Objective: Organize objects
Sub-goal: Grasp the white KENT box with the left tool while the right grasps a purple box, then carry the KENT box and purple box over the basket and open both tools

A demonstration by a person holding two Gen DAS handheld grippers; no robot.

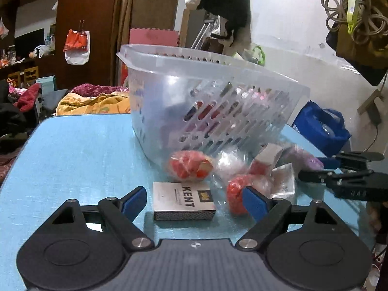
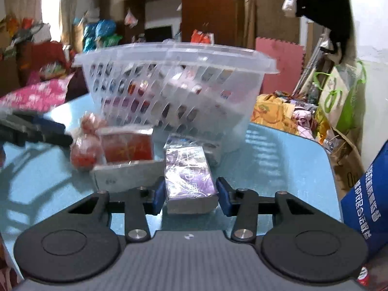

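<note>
The purple packet lies on the desk before the basket, bracketed by the right gripper, jaws parted. Closing is called for next. The left gripper is spread around the Kent box.

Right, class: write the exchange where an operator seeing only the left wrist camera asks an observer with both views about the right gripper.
Operator: What is the right gripper at?
Observer: The right gripper straddles a purple box lying on the table.
Operator: Gripped?
Observer: Cannot tell; both pads sit very close to its sides.
Operator: What is beside it?
Observer: A red box resting on a white box, leftward in the right wrist view.
</note>
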